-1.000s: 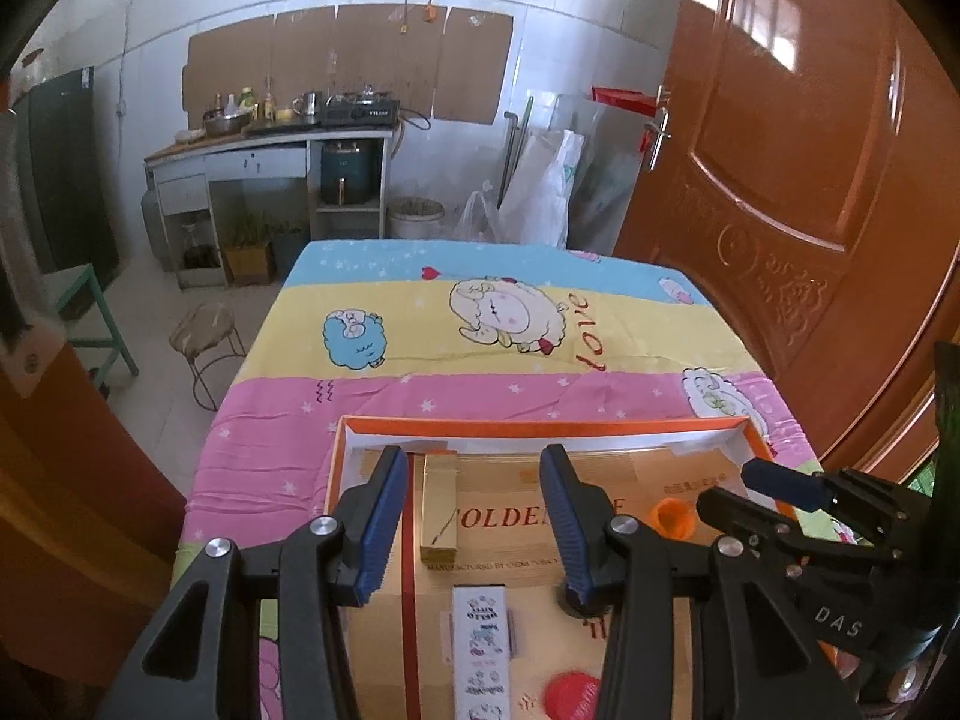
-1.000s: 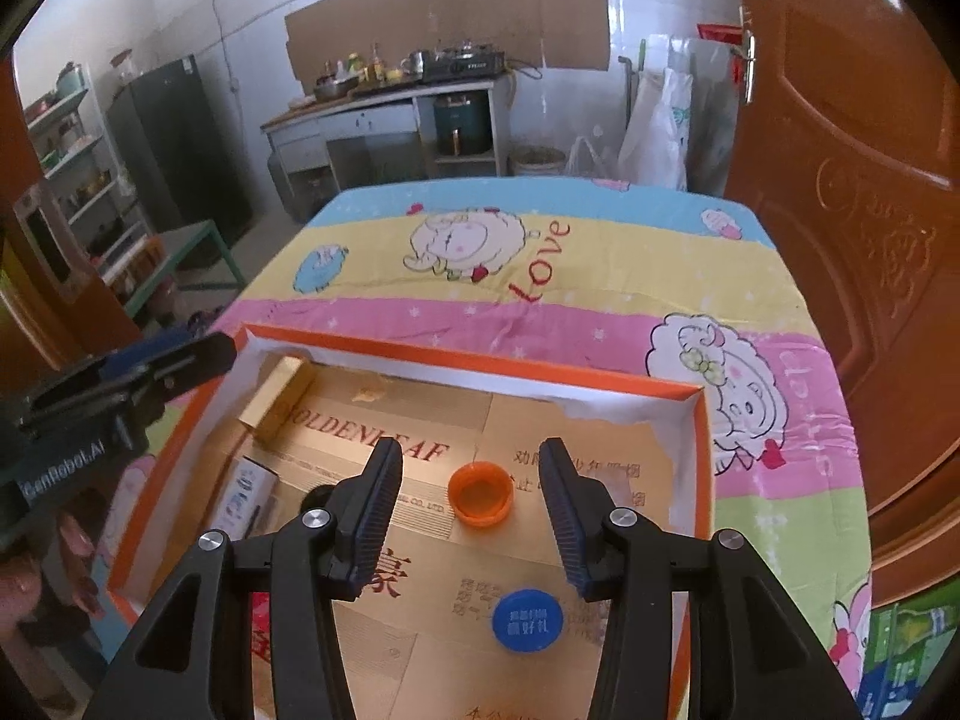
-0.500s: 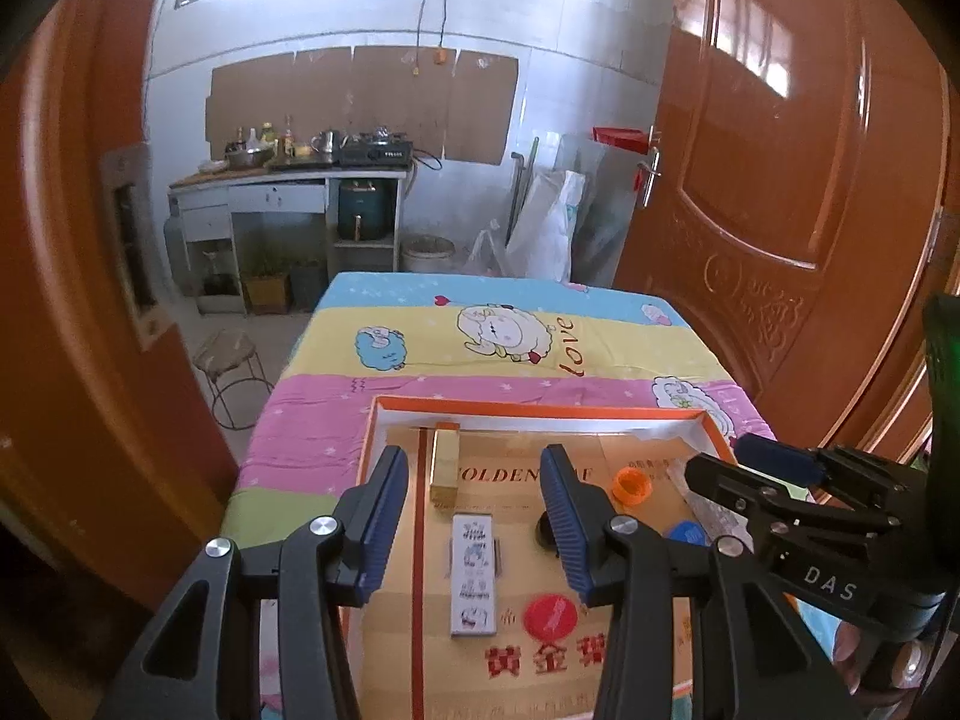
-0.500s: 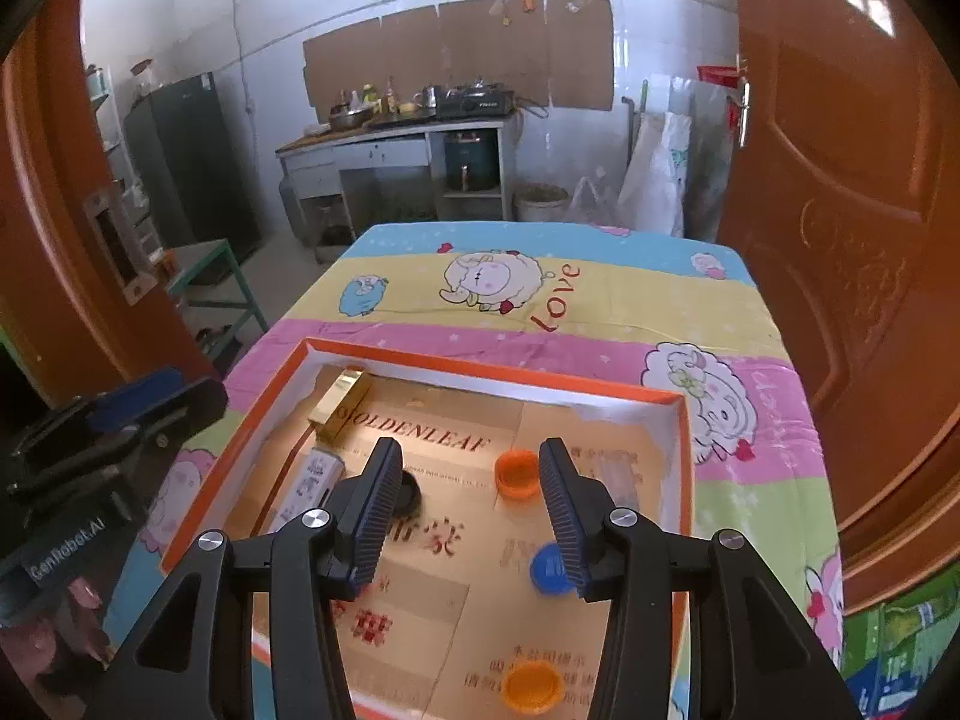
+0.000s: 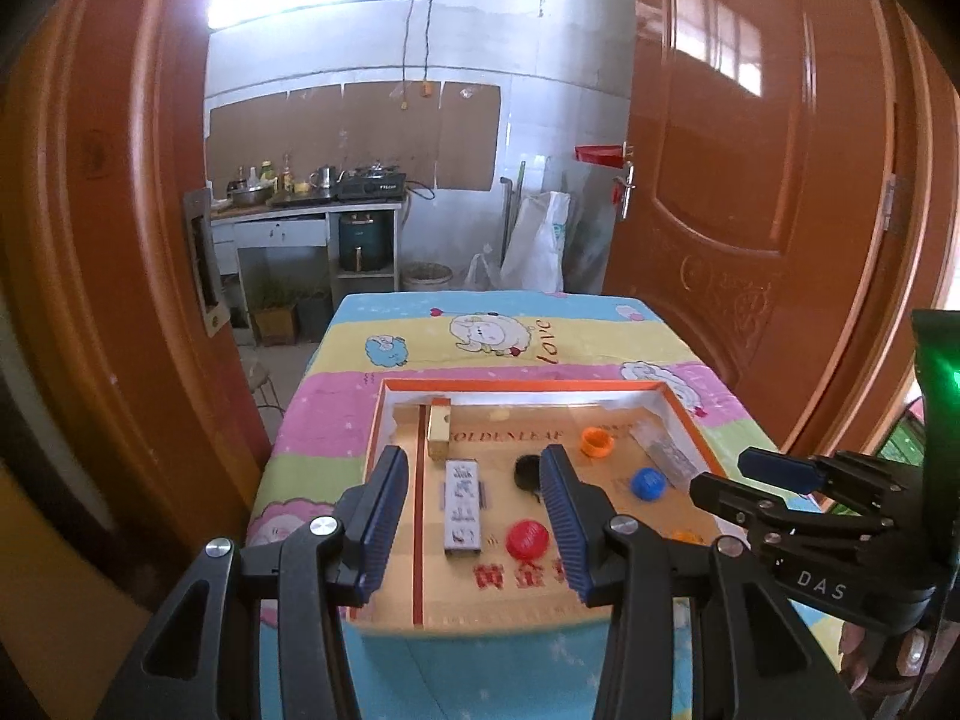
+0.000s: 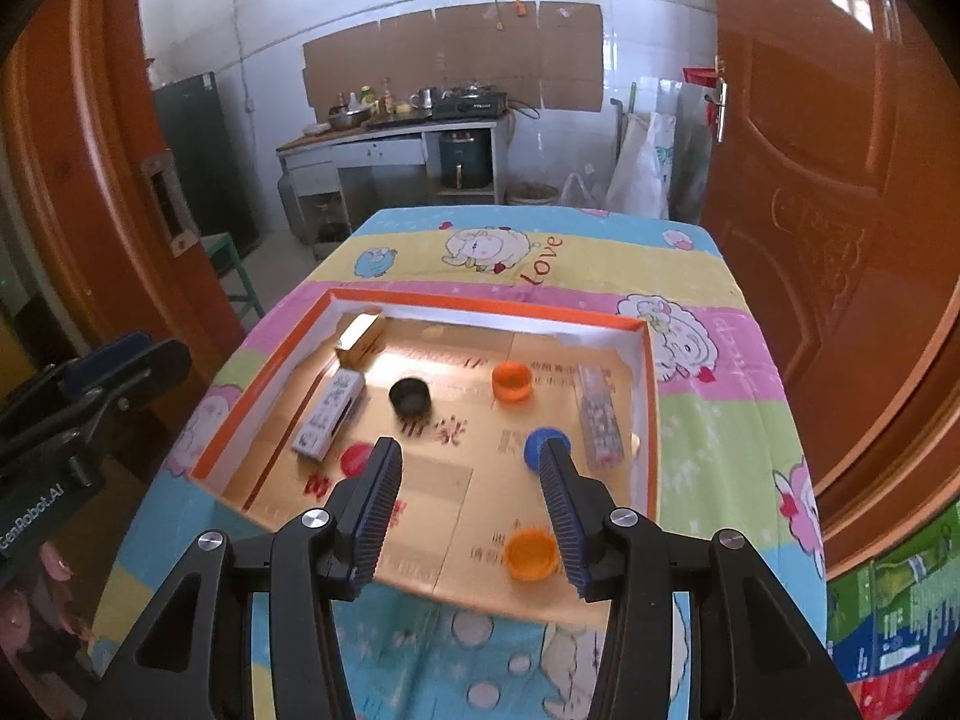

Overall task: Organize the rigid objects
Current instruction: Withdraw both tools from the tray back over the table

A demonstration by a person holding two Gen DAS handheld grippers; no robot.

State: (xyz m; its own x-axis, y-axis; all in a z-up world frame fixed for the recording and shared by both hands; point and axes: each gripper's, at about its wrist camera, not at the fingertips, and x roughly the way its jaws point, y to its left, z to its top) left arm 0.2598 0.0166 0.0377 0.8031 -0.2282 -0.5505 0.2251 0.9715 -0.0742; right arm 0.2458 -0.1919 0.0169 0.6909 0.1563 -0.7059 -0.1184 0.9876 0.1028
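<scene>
Orange-rimmed, the shallow cardboard tray (image 6: pixel 645 396) lies ahead of and below both empty, wide-spread grippers, left (image 5: pixel 474 516) and right (image 6: pixel 471 507), holding scattered plastic caps and small boxes, a blue cap (image 6: pixel 543 444) just beyond the right fingertips.

My right gripper (image 6: pixel 471 468) hangs above the near edge of an orange-rimmed tray (image 6: pixel 492 302) on a cartoon-print tablecloth (image 6: pixel 708 420), its jaws spread and holding nothing. In the tray I see a gold box (image 6: pixel 360 339) in the far left corner, a white printed box (image 6: pixel 330 414) along the left edge, and black (image 6: pixel 410 396), orange (image 6: pixel 511 381) and blue (image 6: pixel 543 443) caps.
</scene>
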